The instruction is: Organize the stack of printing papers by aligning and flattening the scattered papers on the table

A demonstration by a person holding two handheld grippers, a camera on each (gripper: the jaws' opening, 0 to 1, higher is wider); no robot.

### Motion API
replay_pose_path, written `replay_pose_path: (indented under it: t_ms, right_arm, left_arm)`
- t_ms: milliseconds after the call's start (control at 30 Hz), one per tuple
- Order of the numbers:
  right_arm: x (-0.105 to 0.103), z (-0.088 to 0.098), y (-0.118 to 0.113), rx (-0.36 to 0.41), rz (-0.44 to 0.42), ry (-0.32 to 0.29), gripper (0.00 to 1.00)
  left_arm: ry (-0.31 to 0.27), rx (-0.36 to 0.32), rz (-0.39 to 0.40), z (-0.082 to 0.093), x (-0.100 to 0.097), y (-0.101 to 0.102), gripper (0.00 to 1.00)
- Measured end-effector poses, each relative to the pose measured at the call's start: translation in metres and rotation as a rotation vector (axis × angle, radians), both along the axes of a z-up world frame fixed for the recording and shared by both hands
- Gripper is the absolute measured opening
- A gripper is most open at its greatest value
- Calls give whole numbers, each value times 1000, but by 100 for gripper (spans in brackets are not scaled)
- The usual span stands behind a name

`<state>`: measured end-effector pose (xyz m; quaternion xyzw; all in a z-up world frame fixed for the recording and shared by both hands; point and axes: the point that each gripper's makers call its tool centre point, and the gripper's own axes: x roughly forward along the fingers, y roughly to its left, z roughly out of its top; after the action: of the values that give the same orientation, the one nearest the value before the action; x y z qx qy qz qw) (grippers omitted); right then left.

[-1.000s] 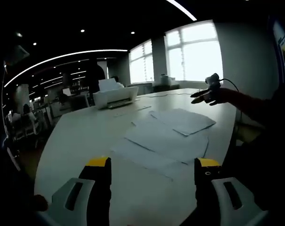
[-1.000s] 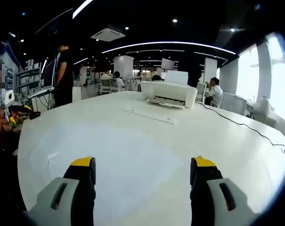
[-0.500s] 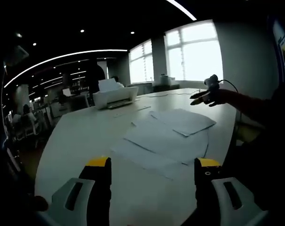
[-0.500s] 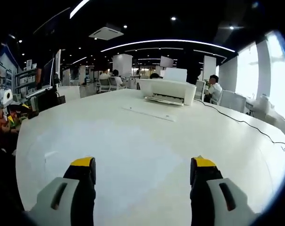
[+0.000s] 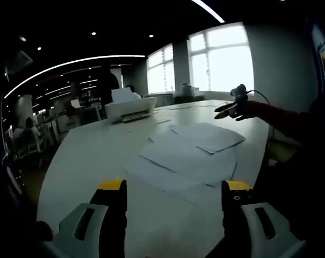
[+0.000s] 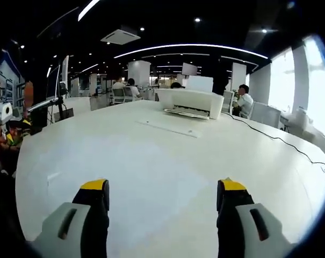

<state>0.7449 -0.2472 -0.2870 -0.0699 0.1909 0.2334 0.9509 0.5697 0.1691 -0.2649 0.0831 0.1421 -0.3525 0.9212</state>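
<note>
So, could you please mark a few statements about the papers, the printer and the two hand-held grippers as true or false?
1. The papers lie scattered and overlapping on the table. True.
2. The left hand-held gripper is clamped on a sheet. False: its jaws are open and hold nothing.
3. A white printer sits on the table. True.
4. The right hand-held gripper is shut. False: its jaws stand apart over bare table.

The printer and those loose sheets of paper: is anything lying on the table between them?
In the left gripper view, bare table separates the printer from the scattered papers, apart from one flat strip.
</note>
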Motion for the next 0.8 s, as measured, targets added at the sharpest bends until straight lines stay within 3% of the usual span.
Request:
replay_pose_path:
  t_ms: [800]
  right_arm:
    - [17,-1,-18,9,-30,-12,78]
  left_arm:
    - [-1,0,5,1,1,1,75]
